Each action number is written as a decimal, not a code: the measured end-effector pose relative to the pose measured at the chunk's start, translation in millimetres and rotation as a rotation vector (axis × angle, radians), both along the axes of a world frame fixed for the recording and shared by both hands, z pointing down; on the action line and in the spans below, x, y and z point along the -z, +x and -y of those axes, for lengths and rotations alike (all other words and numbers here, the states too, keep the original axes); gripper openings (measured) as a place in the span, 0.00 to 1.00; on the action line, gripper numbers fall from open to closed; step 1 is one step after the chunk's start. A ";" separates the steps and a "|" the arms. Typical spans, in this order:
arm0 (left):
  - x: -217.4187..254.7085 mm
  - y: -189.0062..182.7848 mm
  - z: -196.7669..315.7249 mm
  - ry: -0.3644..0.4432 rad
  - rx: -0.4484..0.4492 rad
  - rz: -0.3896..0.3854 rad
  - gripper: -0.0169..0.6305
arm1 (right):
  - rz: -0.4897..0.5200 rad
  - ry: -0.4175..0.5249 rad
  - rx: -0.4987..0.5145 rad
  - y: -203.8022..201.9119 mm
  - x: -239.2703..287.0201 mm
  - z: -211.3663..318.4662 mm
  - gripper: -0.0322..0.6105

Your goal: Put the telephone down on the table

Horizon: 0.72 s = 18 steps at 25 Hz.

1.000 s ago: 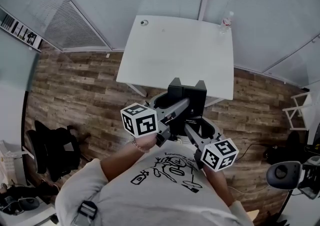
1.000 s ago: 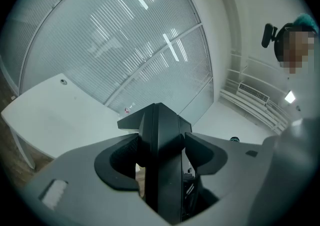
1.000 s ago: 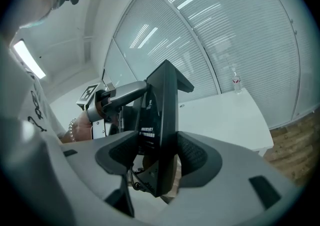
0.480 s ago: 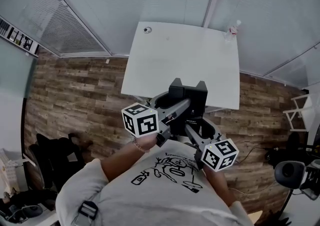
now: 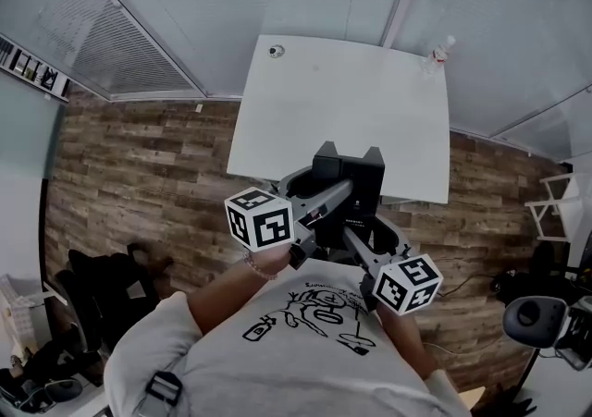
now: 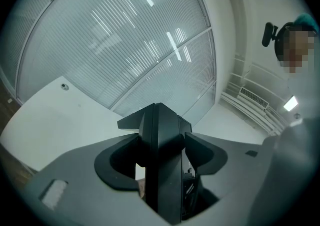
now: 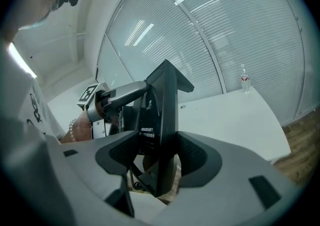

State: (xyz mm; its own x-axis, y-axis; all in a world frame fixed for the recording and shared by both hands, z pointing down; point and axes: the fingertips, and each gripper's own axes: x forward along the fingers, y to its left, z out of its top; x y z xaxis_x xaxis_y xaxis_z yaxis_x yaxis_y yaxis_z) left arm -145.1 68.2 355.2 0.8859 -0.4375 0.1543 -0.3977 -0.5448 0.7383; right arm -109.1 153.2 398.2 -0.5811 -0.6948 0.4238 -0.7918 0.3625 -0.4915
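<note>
Telephone gripped by left gripper and right gripper together, centre frame. White table above: one bottle upper right, one small round object upper left.

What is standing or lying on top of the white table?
On the table, a small round object sits at the far left corner and a bottle at the far right. The telephone covers part of its near edge.

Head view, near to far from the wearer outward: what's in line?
shirt → telephone → table → bottle at the table's far right corner
</note>
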 end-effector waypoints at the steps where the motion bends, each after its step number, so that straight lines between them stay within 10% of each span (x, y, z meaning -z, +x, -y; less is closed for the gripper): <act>1: -0.6 0.8 1.9 0.000 0.001 0.002 0.46 | 0.001 -0.001 0.001 0.8 -0.7 2.0 0.41; 18: -2.2 65.7 60.3 0.004 0.018 0.017 0.46 | 0.011 0.003 0.029 66.6 -3.3 62.0 0.41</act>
State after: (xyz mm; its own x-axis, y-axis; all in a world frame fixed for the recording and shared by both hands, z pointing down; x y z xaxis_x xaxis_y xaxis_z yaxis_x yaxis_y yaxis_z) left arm -79.5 7.9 357.5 0.8753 -0.4535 0.1676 -0.4197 -0.5405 0.7292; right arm -42.5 91.2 401.5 -0.6056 -0.6789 0.4152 -0.7757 0.3868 -0.4987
